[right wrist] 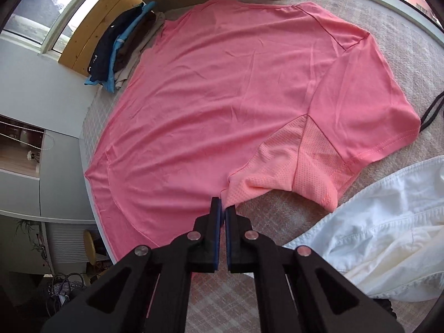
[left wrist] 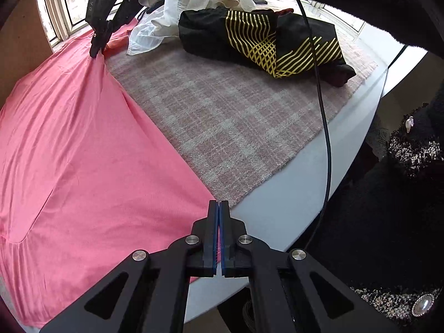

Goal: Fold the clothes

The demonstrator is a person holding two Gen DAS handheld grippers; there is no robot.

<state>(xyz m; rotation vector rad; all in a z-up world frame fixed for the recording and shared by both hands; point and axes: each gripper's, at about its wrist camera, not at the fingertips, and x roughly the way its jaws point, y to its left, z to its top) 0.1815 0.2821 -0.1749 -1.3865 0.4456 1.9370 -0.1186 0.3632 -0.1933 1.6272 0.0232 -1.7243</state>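
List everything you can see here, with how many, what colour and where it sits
pink T-shirt: one, pink, spread flat across the mat
checked mat: one, pale pink and cream, covering the table
table: one, white, under the mat
black garment: one, black with yellow stripes, at the mat's far end
white garment: one, white, crumpled beside the shirt's sleeve
stacked clothes: one pile, navy, blue, brown and beige, by the shirt's far side
cable: one, black, hanging over the table edge
left gripper: one, black, jaws shut on the shirt's near corner
right gripper: one, black, jaws shut on the shirt's armpit edge
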